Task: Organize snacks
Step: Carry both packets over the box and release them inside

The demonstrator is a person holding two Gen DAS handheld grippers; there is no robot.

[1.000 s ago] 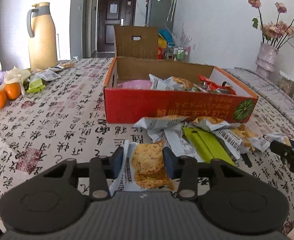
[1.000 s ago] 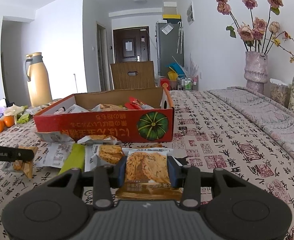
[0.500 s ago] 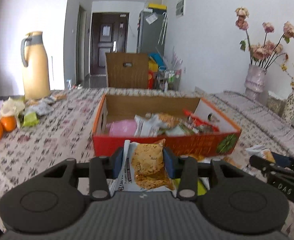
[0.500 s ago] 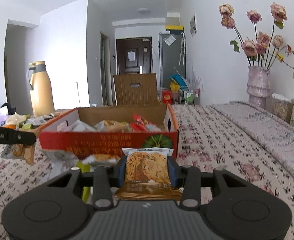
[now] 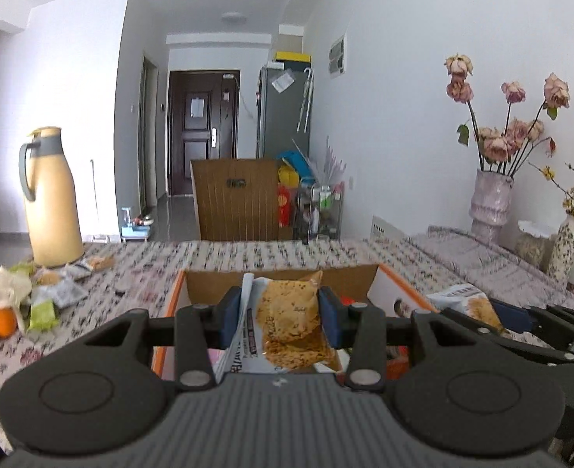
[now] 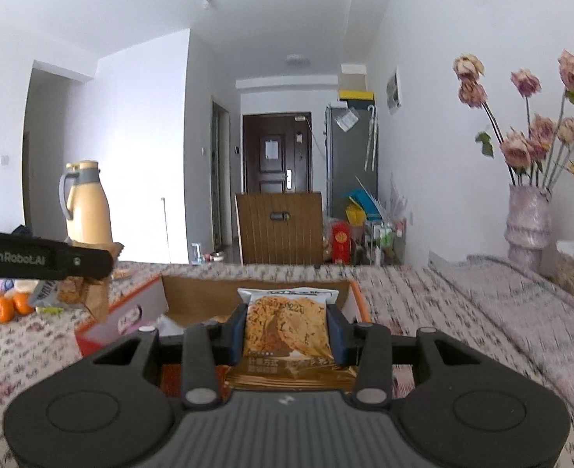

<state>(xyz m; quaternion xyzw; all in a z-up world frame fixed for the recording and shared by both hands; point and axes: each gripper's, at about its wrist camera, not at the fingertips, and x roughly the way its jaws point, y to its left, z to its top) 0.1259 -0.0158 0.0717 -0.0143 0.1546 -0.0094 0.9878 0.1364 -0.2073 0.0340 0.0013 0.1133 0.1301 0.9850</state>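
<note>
Both the left gripper (image 5: 280, 314) and right gripper (image 6: 287, 329) clamp biscuit packets above the orange carton (image 6: 146, 296); simultaneous release risks collision.

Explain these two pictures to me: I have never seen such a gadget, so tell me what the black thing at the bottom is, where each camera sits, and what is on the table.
There is no robot here. A person holds a hand tool with a two-finger claw in each hand, and a wide-angle camera on each tool looks forward along its fingers. The black shape at the bottom of each picture is the tool itself.

One picture comes from the left claw, which is shut on a cracker packet. The other comes from the right claw, shut on a second cracker packet. Each tool also shows at the edge of the other's picture.

Both packets are held up in front of an open cardboard box that has more snacks inside. The table has a patterned tablecloth. On it stand a yellow jug and a vase of dried roses, with oranges and loose wrappers beside the jug.
</note>
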